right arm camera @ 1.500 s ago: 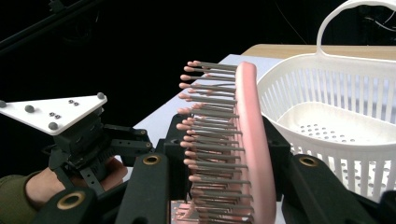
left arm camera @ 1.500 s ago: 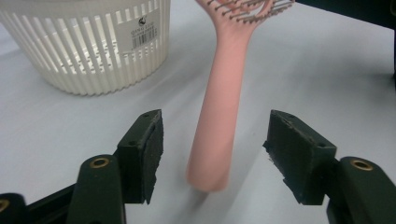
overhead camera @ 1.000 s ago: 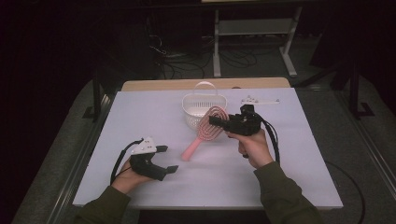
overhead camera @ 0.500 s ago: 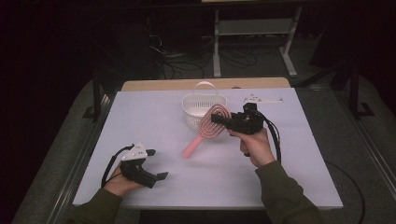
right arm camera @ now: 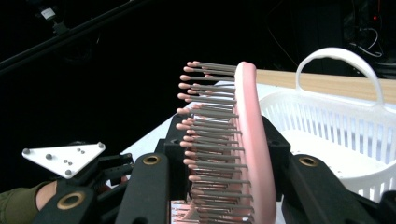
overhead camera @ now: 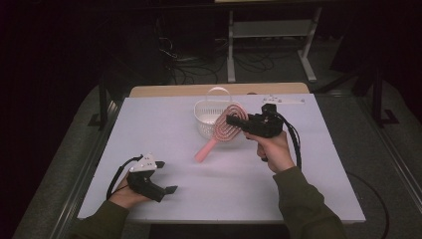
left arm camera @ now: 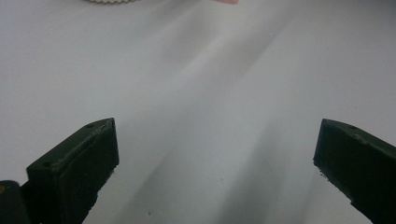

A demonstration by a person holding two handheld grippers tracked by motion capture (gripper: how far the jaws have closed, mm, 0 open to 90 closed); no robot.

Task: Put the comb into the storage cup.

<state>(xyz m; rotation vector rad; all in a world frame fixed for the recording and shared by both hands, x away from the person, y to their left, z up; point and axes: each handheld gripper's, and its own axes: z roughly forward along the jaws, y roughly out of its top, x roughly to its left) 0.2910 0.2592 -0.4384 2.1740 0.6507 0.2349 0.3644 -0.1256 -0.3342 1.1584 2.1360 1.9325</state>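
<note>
High view: white table (overhead camera: 308, 194)
Right gripper (overhead camera: 234, 120): jaws clamped on pink hairbrush (overhead camera: 226, 129) head, lifted beside white basket (overhead camera: 209, 117)
Left gripper (overhead camera: 169, 189): jaws just opened wide, nothing between, near table's front-left edge

Left gripper (overhead camera: 166, 189) pulled back toward table's near-left corner, away from pink hairbrush (overhead camera: 221, 130); jaws opened wider.

One hairbrush (overhead camera: 223, 130), one basket (overhead camera: 209, 113)

High view overlooks the table (overhead camera: 164, 124); tool views sit close, sharing it.
</note>
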